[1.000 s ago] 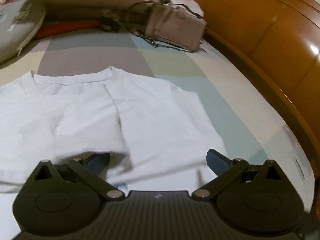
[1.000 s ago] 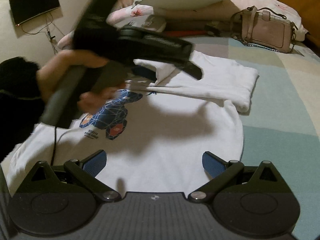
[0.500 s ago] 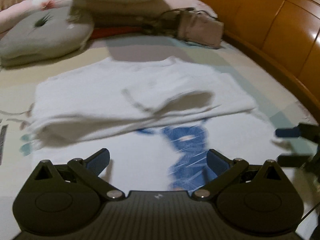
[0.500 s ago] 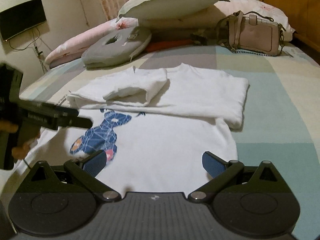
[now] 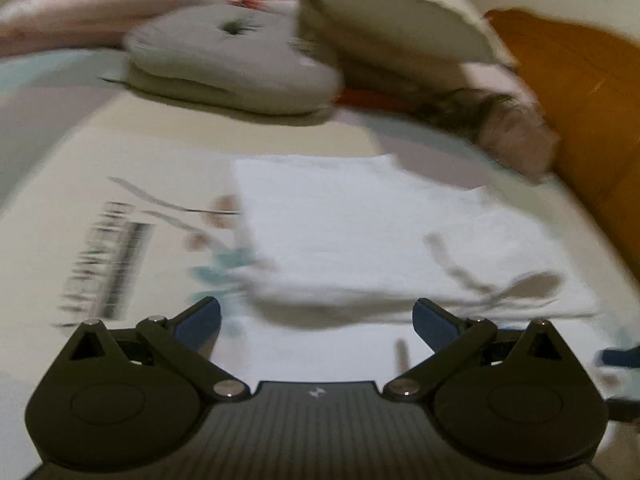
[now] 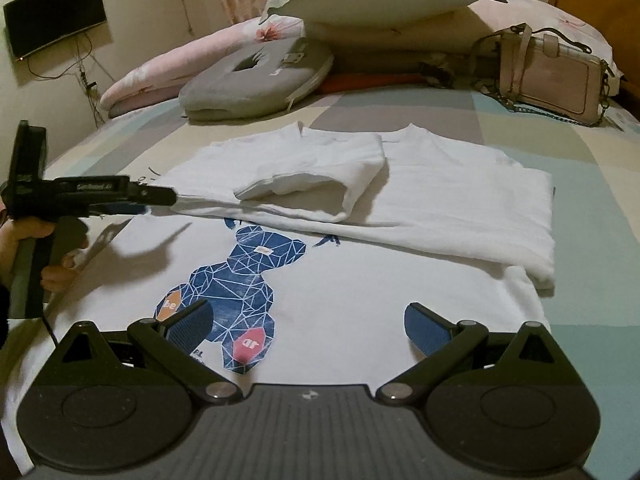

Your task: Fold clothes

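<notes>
1. Shirt [image 6: 360, 280] flat on bed [image 6: 592, 300], top part folded down over print.
2. Left gripper [image 5: 316, 316] and right gripper [image 6: 306, 320] wide open, holding nothing.
3. Next, probably: grasp lower edge, fold upward.

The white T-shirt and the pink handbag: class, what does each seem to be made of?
White T-shirt: soft matte knit, probably cotton; it creases and folds limply, with a flat printed bear. Pink handbag: smooth leather or imitation, which cannot be told; it holds its boxy shape and has a chain.
</notes>
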Demonstrator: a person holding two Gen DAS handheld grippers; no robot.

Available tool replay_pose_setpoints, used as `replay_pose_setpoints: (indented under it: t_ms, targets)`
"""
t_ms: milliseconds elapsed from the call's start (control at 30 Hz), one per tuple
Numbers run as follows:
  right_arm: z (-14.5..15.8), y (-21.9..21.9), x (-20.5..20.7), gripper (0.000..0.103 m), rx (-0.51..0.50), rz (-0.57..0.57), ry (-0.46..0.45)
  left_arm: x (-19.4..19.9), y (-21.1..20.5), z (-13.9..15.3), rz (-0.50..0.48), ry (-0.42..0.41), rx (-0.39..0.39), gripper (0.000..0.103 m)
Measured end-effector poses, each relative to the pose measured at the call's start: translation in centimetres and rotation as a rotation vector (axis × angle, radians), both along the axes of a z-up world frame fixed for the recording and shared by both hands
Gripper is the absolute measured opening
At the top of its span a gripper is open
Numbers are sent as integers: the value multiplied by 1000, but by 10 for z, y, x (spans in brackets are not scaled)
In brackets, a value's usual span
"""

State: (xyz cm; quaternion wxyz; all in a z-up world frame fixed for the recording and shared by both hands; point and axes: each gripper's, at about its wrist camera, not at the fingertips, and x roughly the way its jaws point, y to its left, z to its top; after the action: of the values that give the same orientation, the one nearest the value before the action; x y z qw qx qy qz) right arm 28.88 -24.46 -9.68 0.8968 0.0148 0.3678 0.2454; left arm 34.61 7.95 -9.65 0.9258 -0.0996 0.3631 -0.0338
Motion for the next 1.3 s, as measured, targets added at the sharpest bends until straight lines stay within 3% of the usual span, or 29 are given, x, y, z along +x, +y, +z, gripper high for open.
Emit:
replay_pose_setpoints:
  t_ms: [267,333,400,500,600,733,833,933,1100,1200,1300]
  targets:
    - [-2,-3,-2,103,5,-5,9,17,-20,35,-141,-118,25,102]
    - [-3,-3,-1,103,5,-4,12,28,-35,27,-192,-96,71,102]
    - [-3,-4,-1,103,7,-7,14,36,-43,11,-186,-19,130,102]
    - [-1,-8,-2,103,13,-12,13,35,-40,-3,-163,81,147,102]
    - [4,-11,-3,103,32,-17,3,20,-41,18,-152,113,188,102]
    - [10,-10,-4,103,53,-11,-11,-13,-46,74,-170,39,256,102]
    - [12,-4,-4,103,61,-7,-15,-34,-58,119,-204,17,346,102]
    - [14,0,-2,103,70,-30,-38,-46,-73,130,-207,2,455,102]
    - [14,4,3,103,16,-136,-121,-50,-92,72,-221,-42,459,102]
    - [9,8,11,103,-53,-220,-152,-50,-107,31,-243,-53,468,102]
    - [0,11,17,103,-140,-267,-175,-55,-120,9,-289,-103,502,102]
